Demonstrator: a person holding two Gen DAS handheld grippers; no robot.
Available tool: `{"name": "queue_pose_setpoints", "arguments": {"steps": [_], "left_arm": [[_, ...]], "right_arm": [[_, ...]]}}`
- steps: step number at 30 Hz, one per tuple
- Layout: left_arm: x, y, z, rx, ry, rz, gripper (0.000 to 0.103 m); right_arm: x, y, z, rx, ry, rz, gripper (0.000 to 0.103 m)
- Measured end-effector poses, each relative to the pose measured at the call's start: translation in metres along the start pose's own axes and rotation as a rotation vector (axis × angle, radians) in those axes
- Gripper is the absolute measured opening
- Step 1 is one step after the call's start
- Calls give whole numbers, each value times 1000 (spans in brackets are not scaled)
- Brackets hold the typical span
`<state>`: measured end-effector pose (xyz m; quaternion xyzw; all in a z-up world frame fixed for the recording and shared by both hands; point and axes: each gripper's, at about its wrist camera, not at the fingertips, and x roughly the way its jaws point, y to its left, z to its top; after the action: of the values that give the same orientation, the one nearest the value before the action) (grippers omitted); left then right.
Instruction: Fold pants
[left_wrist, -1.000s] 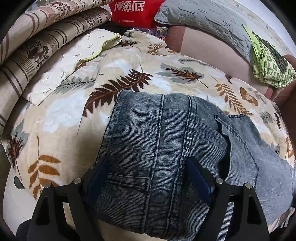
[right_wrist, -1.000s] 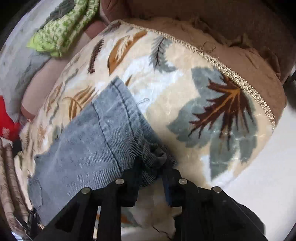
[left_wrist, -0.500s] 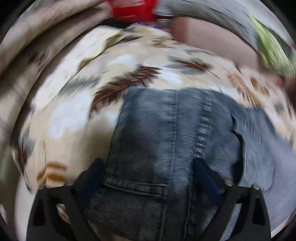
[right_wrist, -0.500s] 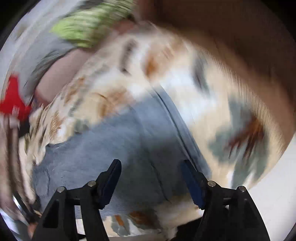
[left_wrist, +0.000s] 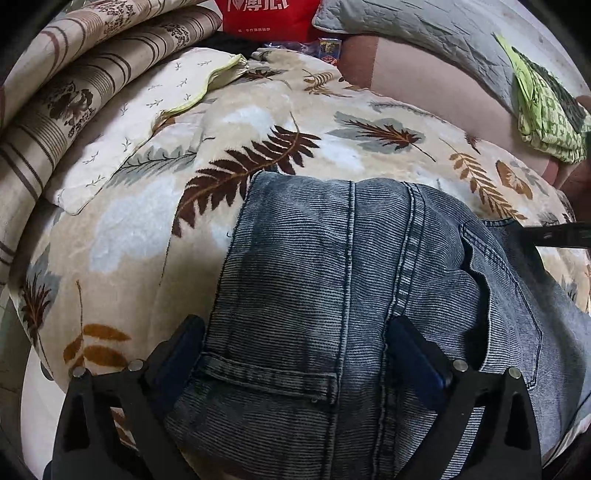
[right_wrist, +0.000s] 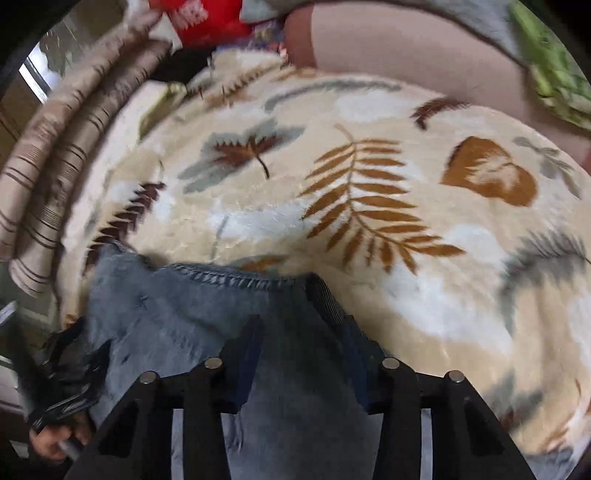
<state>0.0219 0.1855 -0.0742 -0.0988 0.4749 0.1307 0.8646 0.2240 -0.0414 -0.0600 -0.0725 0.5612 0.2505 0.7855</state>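
Left wrist view looks down on the pants (left_wrist: 332, 295), grey-blue denim lying on a leaf-print blanket (left_wrist: 155, 221) on a bed, apparently already doubled over, with a back pocket showing near the camera. The left gripper (left_wrist: 295, 354) is spread wide, its fingers (left_wrist: 177, 350) straddling the cloth without pinching it.

In the blurred right wrist view, the right gripper (right_wrist: 301, 354) sits over the pants (right_wrist: 207, 317) at a stitched edge, its jaws closing with denim between them; whether the pads already press the cloth I cannot tell. A hand (right_wrist: 48, 439) holding the other gripper shows at lower left.

My reading: one fold is laid down and the left has let go, while the right is taking a fresh hold for the next fold. That calls for a firm pinch through every layer at the edge, then a lift and carry across, with the left keeping the stack from sliding on the plush blanket.
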Motion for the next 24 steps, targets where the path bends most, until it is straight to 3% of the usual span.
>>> {"name": "queue_pose_setpoints", "arguments": {"steps": [1,3,7,12,15,20,23,24], "left_arm": [[1,1,1,-3,2,-4,102],[2,2,1,-8,5,-11,102],[1,0,2,-9,1,-1,102],[-7,-5,2,3,-34,19,102],[-26,-10,1,15,-130,29,102],[-65,-31,-6,87,-350,16,102],[-67,-51,-11,173,-353,-35,102],[-65,-55,-13,196,-342,-53,102]], "right_arm": [[10,0,3,-14,34,3,23],[21,5,3,-64,78,-8,5],[7,13,14,-128,16,-100,2],[41,0,24,-88,21,-134,2],[32,-8,17,-20,-30,-92,6],[-50,-19,-26,152,-215,-70,9],[-84,-26,-72,274,-261,51,28],[-90,-31,-92,325,-258,110,41]]}}
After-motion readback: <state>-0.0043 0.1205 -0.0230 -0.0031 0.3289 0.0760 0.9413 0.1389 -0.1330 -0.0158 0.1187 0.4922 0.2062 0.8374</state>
